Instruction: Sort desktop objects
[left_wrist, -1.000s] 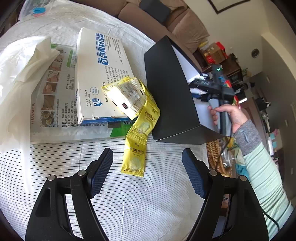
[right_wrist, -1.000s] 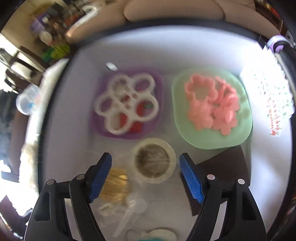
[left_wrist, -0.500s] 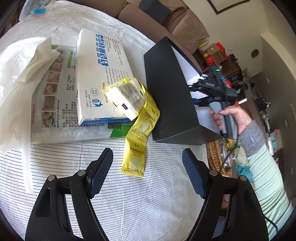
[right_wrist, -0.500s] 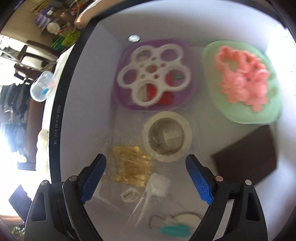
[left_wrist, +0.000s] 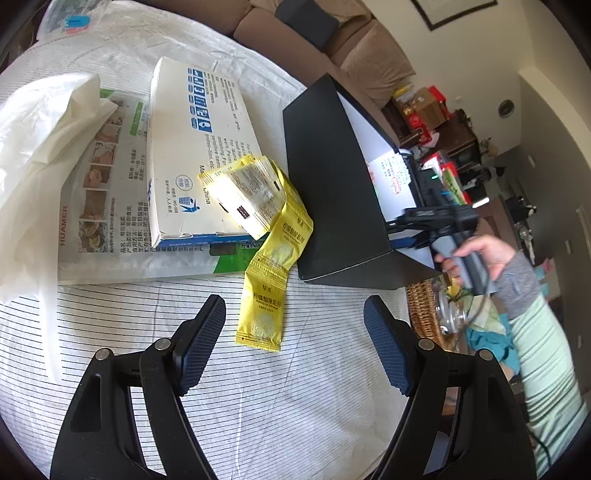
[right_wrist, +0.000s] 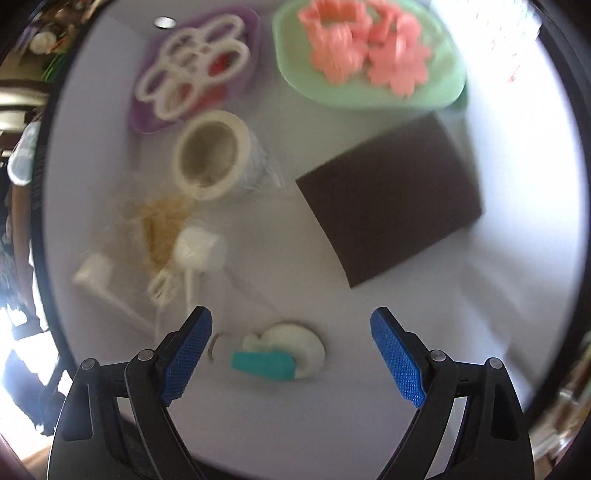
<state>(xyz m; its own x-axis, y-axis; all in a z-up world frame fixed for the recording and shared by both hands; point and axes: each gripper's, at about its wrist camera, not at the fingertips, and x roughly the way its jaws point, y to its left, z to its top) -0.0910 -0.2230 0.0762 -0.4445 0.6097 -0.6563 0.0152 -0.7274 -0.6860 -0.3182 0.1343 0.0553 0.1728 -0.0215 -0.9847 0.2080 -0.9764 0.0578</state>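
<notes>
In the left wrist view, a strip of yellow sachets (left_wrist: 271, 258) lies on the striped tablecloth, its upper end resting on a white and blue box (left_wrist: 192, 155). My left gripper (left_wrist: 295, 347) is open and empty, just short of the strip's lower end. A black storage box (left_wrist: 332, 192) stands to the right, with my right gripper (left_wrist: 424, 218) reaching into it. In the right wrist view, my right gripper (right_wrist: 291, 354) is open and empty above the box's white floor, over a white and teal suction hook (right_wrist: 280, 358).
Inside the box lie a tape roll (right_wrist: 210, 155), a dark brown pad (right_wrist: 388, 199), a purple tray with a white ring mould (right_wrist: 192, 74), a green plate with pink cutters (right_wrist: 369, 55) and bagged white scoops (right_wrist: 184, 254). A crumpled white bag (left_wrist: 40, 147) and a printed food pouch (left_wrist: 99, 206) lie left.
My right gripper has moved back over the box floor, so the suction hook and brown pad came under it. The left gripper and sachets have not moved.
</notes>
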